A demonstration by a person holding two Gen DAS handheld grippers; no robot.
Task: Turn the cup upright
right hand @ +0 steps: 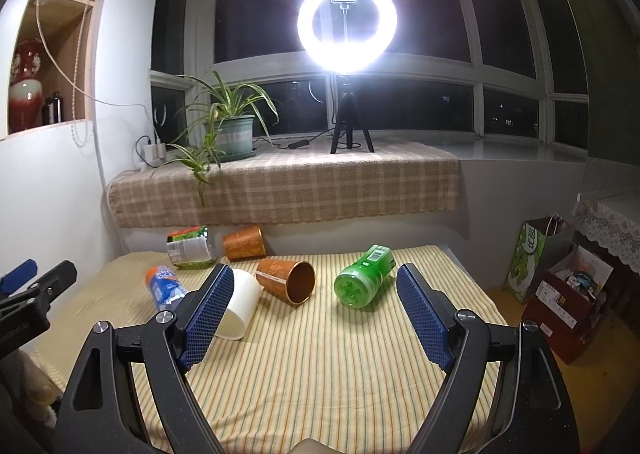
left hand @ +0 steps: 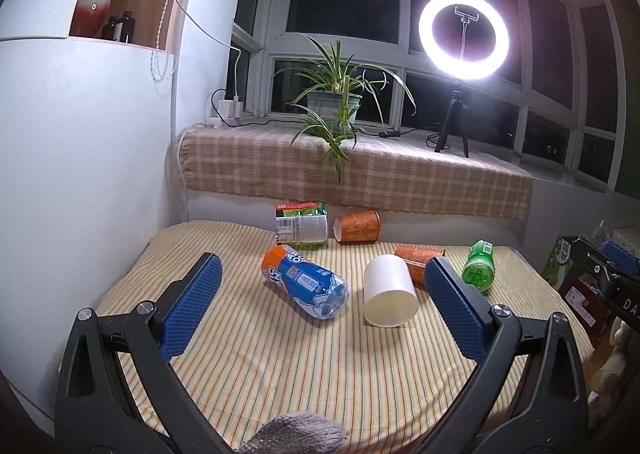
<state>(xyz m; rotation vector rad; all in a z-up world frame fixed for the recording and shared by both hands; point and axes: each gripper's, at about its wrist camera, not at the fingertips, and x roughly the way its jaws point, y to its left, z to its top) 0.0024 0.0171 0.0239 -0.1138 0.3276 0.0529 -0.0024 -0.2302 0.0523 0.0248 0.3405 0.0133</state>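
A white cup (left hand: 389,291) lies on its side on the striped tablecloth (left hand: 280,366), its base toward me; it also shows in the right wrist view (right hand: 239,304). An orange cup (left hand: 418,262) lies on its side behind it, its mouth facing the right wrist view (right hand: 289,279). A second orange cup (left hand: 357,226) lies at the back, also seen in the right wrist view (right hand: 244,242). My left gripper (left hand: 322,266) is open and empty, short of the white cup. My right gripper (right hand: 316,278) is open and empty, short of the orange cup and a green bottle (right hand: 364,277).
A blue and orange bottle (left hand: 304,281) lies left of the white cup. A green-labelled bottle (left hand: 302,225) lies at the back. The green bottle (left hand: 479,264) lies on the right. A plaid-covered sill (left hand: 360,174) carries a plant (left hand: 340,102) and ring light (left hand: 463,35). Bags and boxes (right hand: 560,286) stand right of the table.
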